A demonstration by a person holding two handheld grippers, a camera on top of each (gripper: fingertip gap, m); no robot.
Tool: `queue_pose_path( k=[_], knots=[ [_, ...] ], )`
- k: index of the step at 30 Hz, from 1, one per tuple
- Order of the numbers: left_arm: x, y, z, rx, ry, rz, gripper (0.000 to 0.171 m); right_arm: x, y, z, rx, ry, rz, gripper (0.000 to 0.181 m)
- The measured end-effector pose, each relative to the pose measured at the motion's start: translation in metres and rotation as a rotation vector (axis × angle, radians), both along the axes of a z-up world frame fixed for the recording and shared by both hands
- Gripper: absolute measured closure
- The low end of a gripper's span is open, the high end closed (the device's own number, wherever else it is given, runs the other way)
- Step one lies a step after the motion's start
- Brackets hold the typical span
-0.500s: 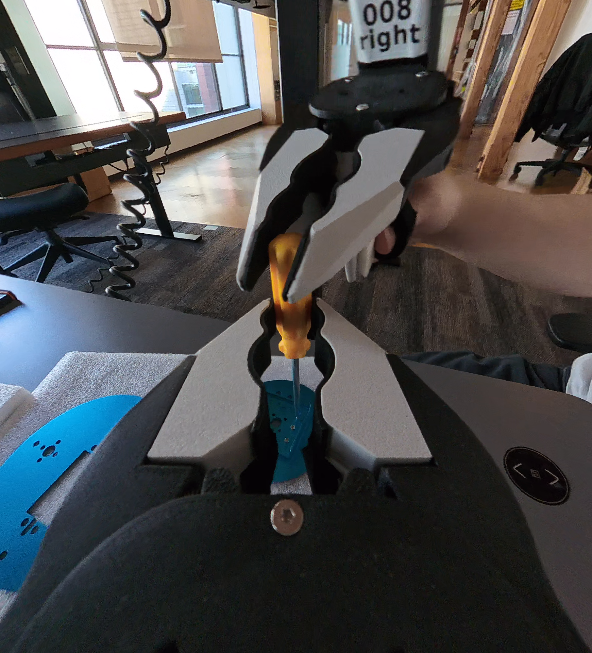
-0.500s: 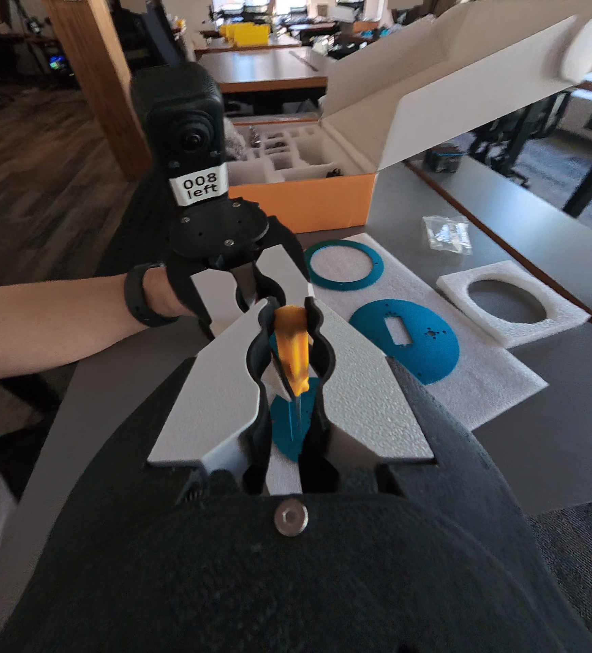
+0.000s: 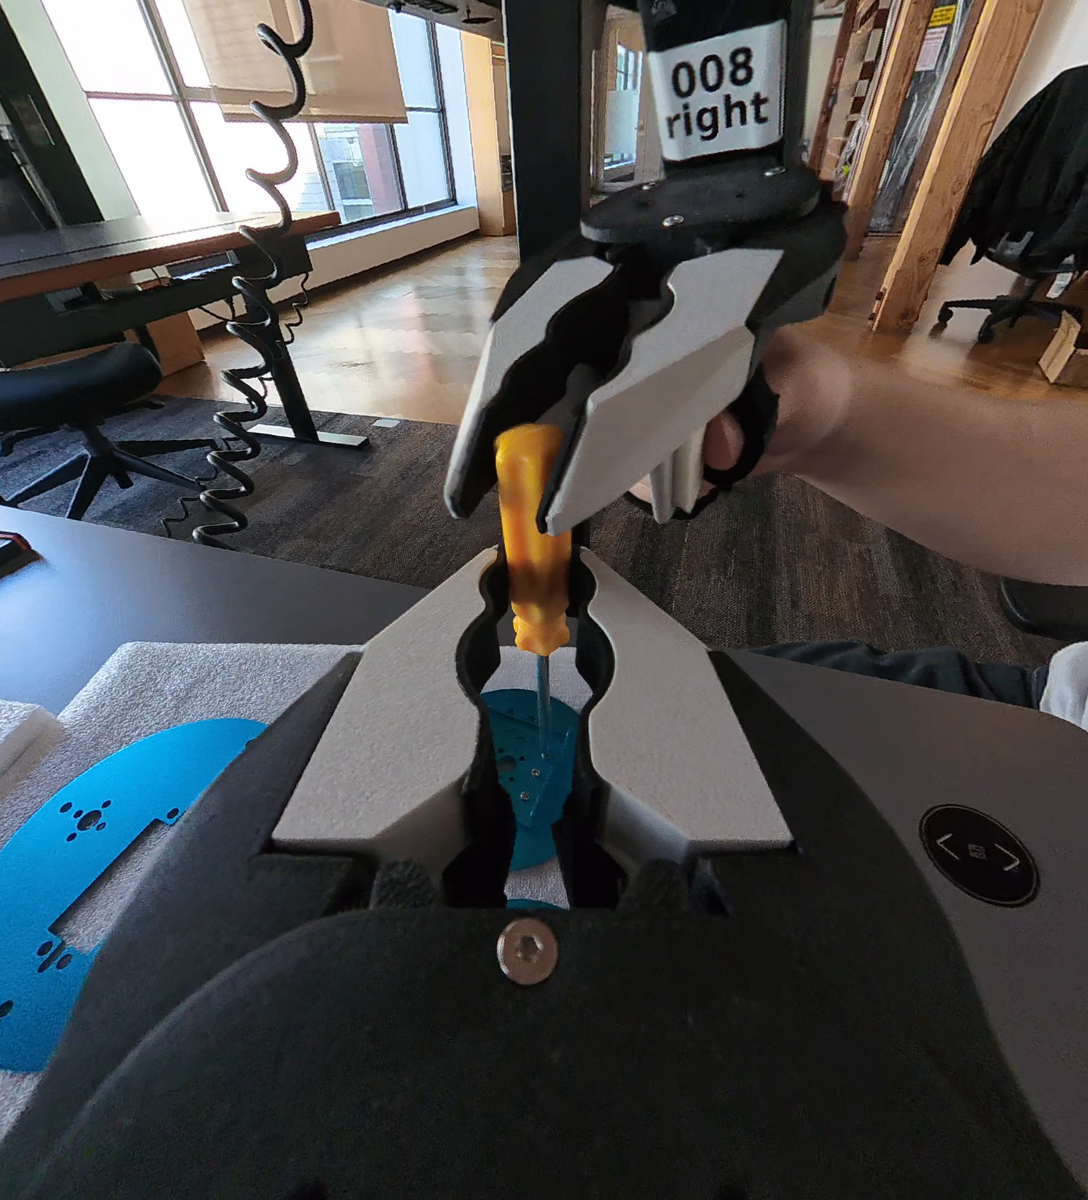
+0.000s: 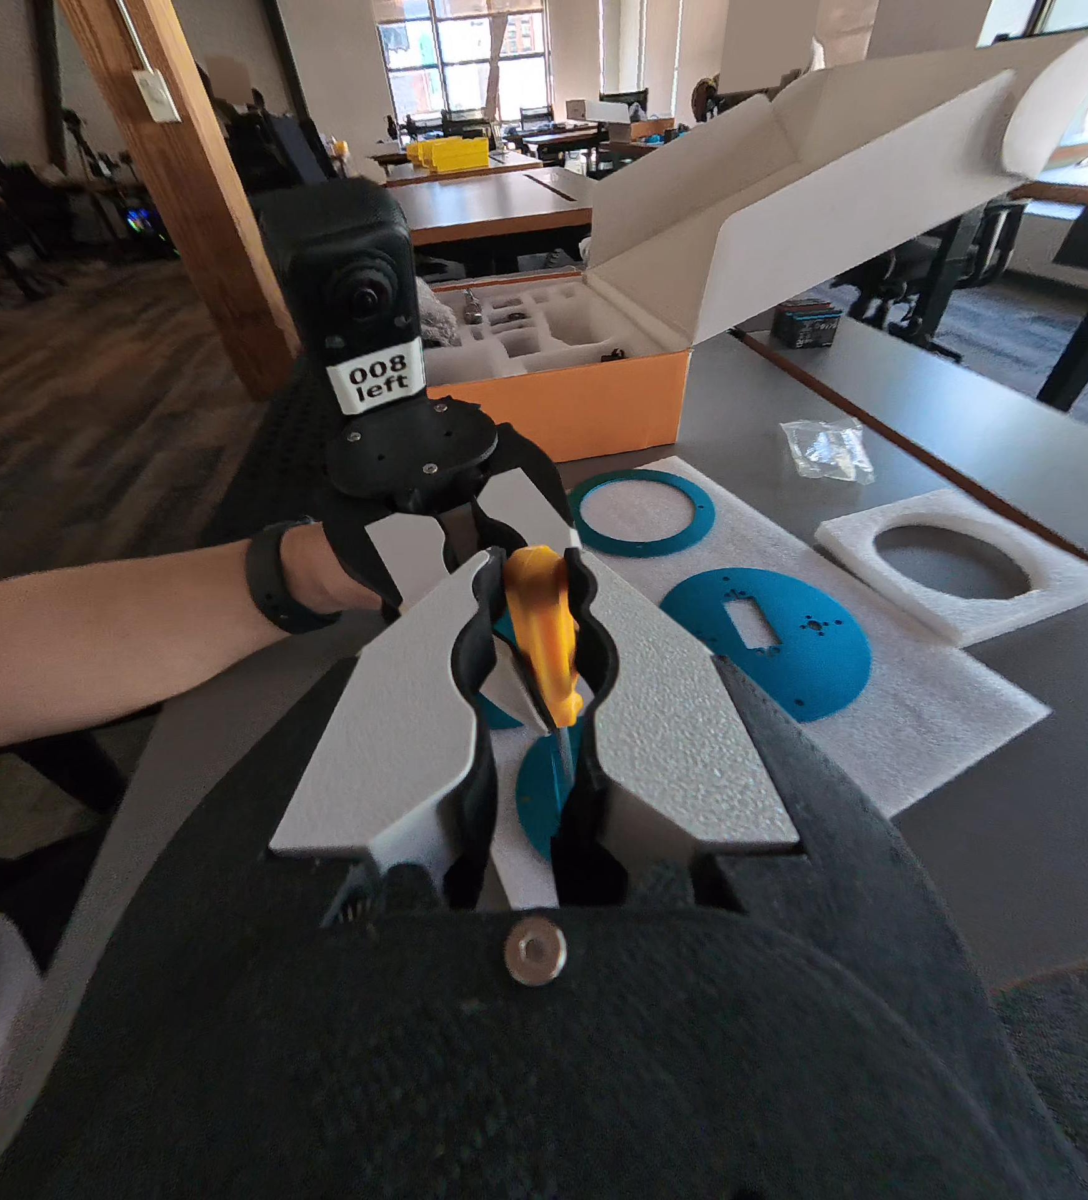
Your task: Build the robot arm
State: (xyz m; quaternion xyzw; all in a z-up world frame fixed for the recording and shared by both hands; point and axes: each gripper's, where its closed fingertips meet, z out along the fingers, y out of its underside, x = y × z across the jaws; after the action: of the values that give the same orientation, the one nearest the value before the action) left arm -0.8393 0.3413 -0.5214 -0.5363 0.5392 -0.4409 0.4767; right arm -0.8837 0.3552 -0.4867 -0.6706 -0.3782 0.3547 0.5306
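Right gripper [image 4: 531, 571] clamped on the yellow screwdriver [image 4: 544, 639] handle, shaft slanting down between the jaws to a small blue plate [image 3: 531, 773] on white foam sheet [image 4: 905, 701]. Left gripper [image 3: 538, 578] jaws narrowly apart, flanking the handle's lower end; contact unclear. Beyond the jaws: blue disc [image 4: 771, 639], blue ring [image 4: 642, 513], open orange box [image 4: 567, 406].

— Where does the foam sheet [image 4: 820, 714] lie?
— On the tabletop [image 4: 1015, 812], before the open box [image 4: 567, 383]. A ring [image 4: 642, 513] and a plate [image 4: 788, 649] lie on the sheet, the ring nearer the box.
— And right of the sheet?
— A foam frame [image 4: 956, 571], with a small bag [image 4: 827, 448] behind it.
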Motion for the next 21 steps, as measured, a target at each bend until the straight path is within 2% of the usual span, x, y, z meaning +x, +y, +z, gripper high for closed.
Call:
queue_pose_path(
  k=[2,5,8,11,13,16,18,21],
  knots=[
    [0.002,0.001,0.0,0.002,0.001,0.015,0.155,0.003,0.002,0.0,0.046,-0.034,-0.073,0.163],
    [0.005,0.002,-0.001,0.012,0.009,0.033,0.155,0.008,0.006,0.0,0.061,-0.009,-0.254,0.162],
    [0.003,-0.002,-0.001,0.02,0.011,0.009,0.154,0.008,0.003,0.001,0.111,-0.026,-0.394,0.163],
    [0.001,-0.001,-0.001,0.014,0.008,0.004,0.155,0.003,0.003,-0.001,0.107,-0.064,-0.314,0.163],
    [0.002,-0.003,-0.001,-0.001,0.001,-0.015,0.155,-0.001,0.004,0.001,0.046,-0.007,-0.182,0.155],
    [0.004,-0.003,-0.001,0.007,0.002,-0.016,0.155,-0.004,-0.003,-0.001,-0.088,0.048,0.031,0.161],
    [0.005,-0.003,-0.001,0.006,0.002,-0.013,0.155,-0.002,-0.003,-0.002,-0.032,0.011,0.032,0.162],
    [0.006,0.002,-0.003,0.009,0.027,0.039,0.154,0.002,0.008,-0.002,0.025,0.003,-0.14,0.163]
  ],
)
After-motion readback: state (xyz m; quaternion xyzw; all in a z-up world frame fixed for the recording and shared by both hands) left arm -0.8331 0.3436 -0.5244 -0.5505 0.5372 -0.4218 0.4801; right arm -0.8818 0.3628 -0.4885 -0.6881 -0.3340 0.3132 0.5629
